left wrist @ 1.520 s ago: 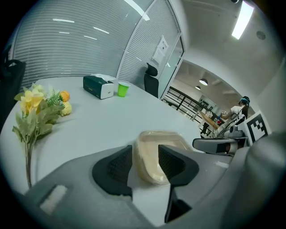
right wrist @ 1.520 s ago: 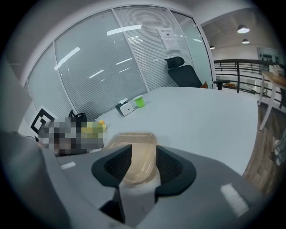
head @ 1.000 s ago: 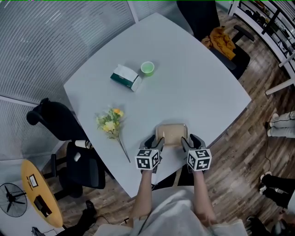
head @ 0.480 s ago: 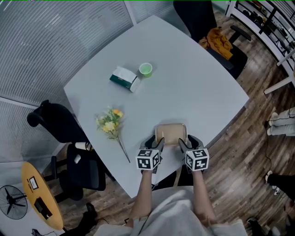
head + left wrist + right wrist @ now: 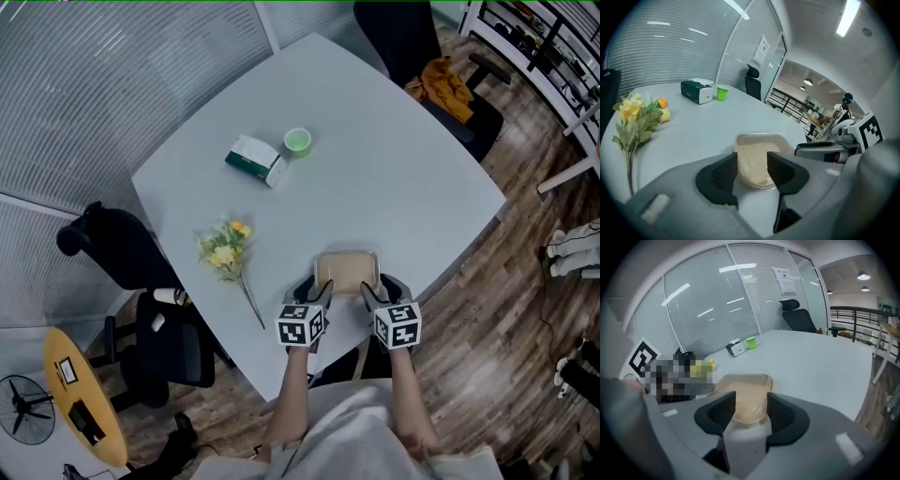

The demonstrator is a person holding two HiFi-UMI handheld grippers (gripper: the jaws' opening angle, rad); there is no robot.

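Note:
A clear lidded plastic container [image 5: 347, 270] with pale beige contents lies on the white table [image 5: 394, 169], close to the near edge. My left gripper [image 5: 317, 292] is at its near left corner and my right gripper [image 5: 378, 290] at its near right corner. In the left gripper view, the container [image 5: 757, 157] fills the narrow gap between the dark pads of the gripper [image 5: 753, 171]. The right gripper view shows the container [image 5: 745, 392] likewise held in the gripper [image 5: 751, 411]. Each looks shut on a corner of it.
A bunch of yellow flowers [image 5: 225, 251] lies to the left of the container. A green and white tissue box [image 5: 255, 159] and a green cup [image 5: 298, 141] stand further back. Black chairs [image 5: 122, 253] stand at the left side and far corner. A person [image 5: 846, 105] stands in the background.
The container sits flatter and a little further out between the left jaws. The right gripper has shifted slightly left. Both grippers stay at the container's near corners.

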